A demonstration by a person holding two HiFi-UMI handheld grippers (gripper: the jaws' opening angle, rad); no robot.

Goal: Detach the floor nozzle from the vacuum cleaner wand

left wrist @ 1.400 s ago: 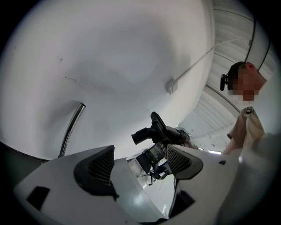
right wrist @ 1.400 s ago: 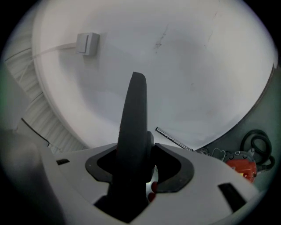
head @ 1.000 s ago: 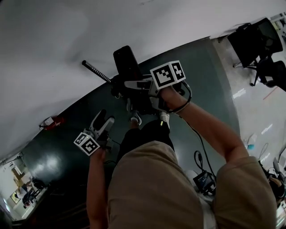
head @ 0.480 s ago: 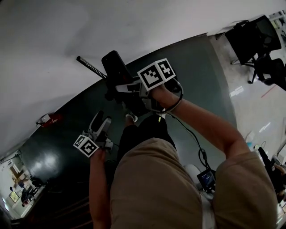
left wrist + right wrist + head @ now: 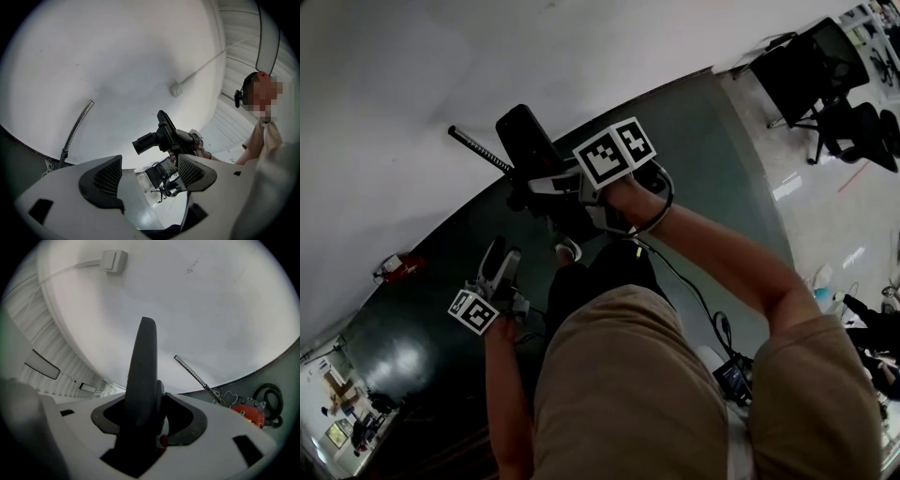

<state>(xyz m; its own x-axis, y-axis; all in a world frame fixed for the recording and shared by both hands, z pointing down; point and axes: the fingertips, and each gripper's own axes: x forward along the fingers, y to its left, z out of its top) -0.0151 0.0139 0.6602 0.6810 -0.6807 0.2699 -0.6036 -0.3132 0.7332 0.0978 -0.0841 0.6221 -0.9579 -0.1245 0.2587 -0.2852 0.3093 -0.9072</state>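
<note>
My right gripper [image 5: 546, 180] is shut on a black vacuum part [image 5: 523, 134], a flat slab that stands upright between the jaws [image 5: 143, 376]. From the left gripper view that part [image 5: 165, 136] shows a round tube socket pointing left. A chrome wand [image 5: 476, 149] leans at the white wall, apart from the black part; it also appears as a thin wand [image 5: 75, 126] and a ribbed wand [image 5: 192, 373]. My left gripper [image 5: 500, 258] hangs lower left, open, nothing between its pads [image 5: 105, 176].
A white wall [image 5: 441, 56] meets a dark green floor [image 5: 712, 150]. A red object [image 5: 394, 265] and a black hose coil [image 5: 269, 397] lie by the wall. Black office chairs [image 5: 811, 66] stand at the upper right. A cable [image 5: 694, 291] runs to a small device [image 5: 733, 375].
My right gripper has drifted left and slightly up in the head view, carrying the black part. The left gripper has slid a little left. Both jaws keep their setting.
</note>
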